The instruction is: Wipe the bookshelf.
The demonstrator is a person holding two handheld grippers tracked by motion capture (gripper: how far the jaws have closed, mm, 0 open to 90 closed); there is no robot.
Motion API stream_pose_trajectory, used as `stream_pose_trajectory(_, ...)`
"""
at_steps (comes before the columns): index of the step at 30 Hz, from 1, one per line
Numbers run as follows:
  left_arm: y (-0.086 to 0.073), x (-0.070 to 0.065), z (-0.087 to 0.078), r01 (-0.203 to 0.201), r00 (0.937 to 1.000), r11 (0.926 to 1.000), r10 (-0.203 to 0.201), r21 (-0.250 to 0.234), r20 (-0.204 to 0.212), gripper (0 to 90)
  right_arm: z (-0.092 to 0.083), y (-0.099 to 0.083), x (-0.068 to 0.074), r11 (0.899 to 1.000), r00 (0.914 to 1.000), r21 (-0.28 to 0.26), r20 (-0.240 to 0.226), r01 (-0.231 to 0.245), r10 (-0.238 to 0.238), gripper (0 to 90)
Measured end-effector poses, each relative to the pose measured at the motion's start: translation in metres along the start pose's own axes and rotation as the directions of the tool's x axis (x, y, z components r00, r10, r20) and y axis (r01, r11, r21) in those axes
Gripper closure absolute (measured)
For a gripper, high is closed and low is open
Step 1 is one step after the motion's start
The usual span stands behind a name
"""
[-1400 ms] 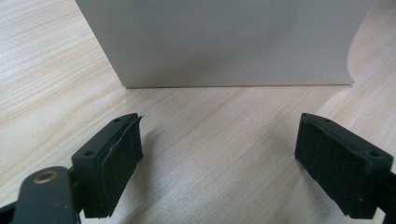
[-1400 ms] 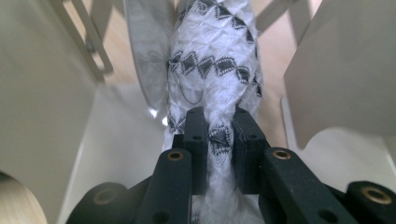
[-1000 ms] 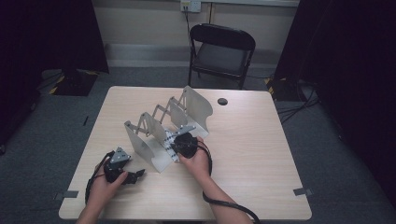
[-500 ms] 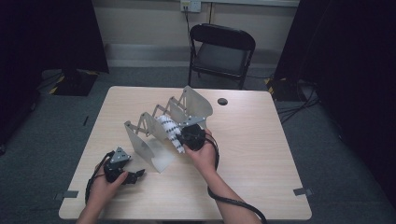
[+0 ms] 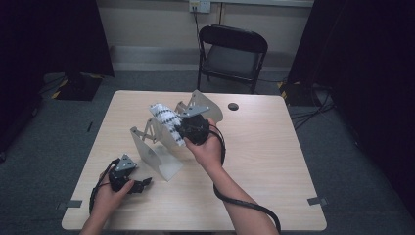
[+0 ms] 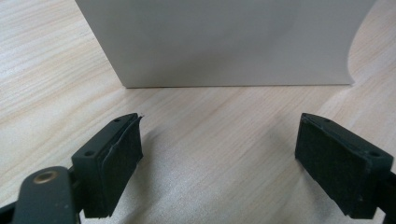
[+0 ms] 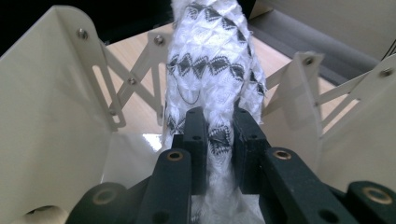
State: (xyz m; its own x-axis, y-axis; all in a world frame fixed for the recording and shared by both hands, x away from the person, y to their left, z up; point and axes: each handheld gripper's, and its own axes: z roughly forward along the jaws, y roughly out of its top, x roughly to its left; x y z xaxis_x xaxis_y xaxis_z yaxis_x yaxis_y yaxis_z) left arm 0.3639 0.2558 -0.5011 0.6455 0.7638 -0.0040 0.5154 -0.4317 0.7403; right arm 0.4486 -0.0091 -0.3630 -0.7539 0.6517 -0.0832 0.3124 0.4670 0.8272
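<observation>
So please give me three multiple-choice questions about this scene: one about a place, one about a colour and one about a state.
1. Where is the folded cloth?
A. flat on the table
B. on the chair
C. in the right claw, above the white rack

2. Which colours has the cloth?
A. white with a black pattern
B. plain red
C. blue and yellow

3. How are the jaws of the left claw?
A. closed on the cloth
B. apart with nothing between them
C. closed on the rack

Answers:
1 C: the right claw pinches the cloth between the plates of the rack.
2 A: the right claw view shows white fabric with black diamonds.
3 B: bare table lies between the pads of the left claw.
</observation>
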Motion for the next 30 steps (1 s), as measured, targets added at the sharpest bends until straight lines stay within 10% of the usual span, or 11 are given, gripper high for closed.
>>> stream_pose_trajectory(30,0.0,0.0,0.0,0.0,1.0,1.0,0.0,0.0,0.001,14.4,0.052,-0.082,0.009,0.988,0.9972,0.149,-0.052,-0.045,0.054,77.3)
